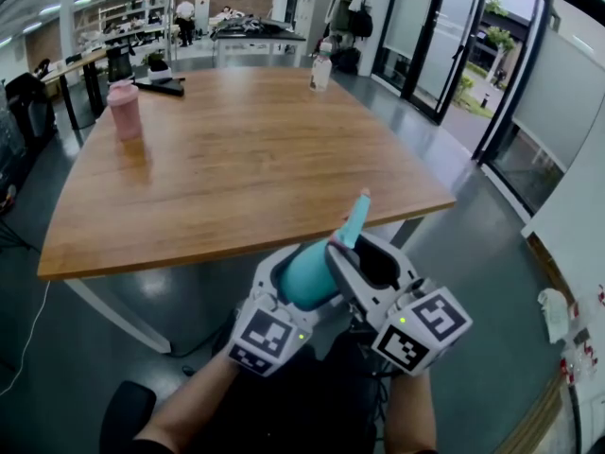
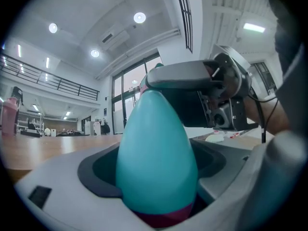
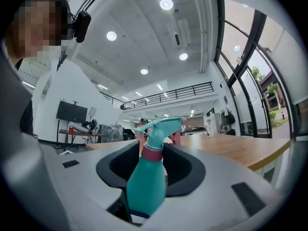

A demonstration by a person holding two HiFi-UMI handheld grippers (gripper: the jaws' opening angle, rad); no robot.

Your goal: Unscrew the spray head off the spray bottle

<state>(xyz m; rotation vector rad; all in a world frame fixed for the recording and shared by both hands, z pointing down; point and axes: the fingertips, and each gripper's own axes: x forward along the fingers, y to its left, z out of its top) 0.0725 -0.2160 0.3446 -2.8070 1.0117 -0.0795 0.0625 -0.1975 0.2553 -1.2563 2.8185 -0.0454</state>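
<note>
the spray bottle [image 1: 307, 274] was teal, smooth and matte, with a rounded, egg-like body that narrowed toward the neck. a dark red collar [image 3: 153, 154], ring-shaped, sat at the top of that neck, and the spray head [image 3: 161, 128] rose from it in the same teal plastic, with a slim nozzle pointing one way and a thin trigger curving down under it. the head was on the bottle. in the left gripper view a dark red band also showed at the near end of the body.

the bottle was held in the air in front of the person, off the near edge of the table [image 1: 236, 159], tilted with its head pointing up and away.

the left gripper [image 1: 286, 277] was clamped on the wide body, its grey moulded jaws and dark inner pads pressed against both sides. the right gripper [image 1: 364, 258] sat around the neck end with its jaws spread apart; the collar and neck stood between its pads with a gap on each side, so nothing was gripped there.

the table was broad, warm brown wood with a visible grain and an angled outline. a pink cup [image 1: 124, 110] stood upright near its far left side. the floor [image 1: 473, 253] was dark, grey and glossy.
</note>
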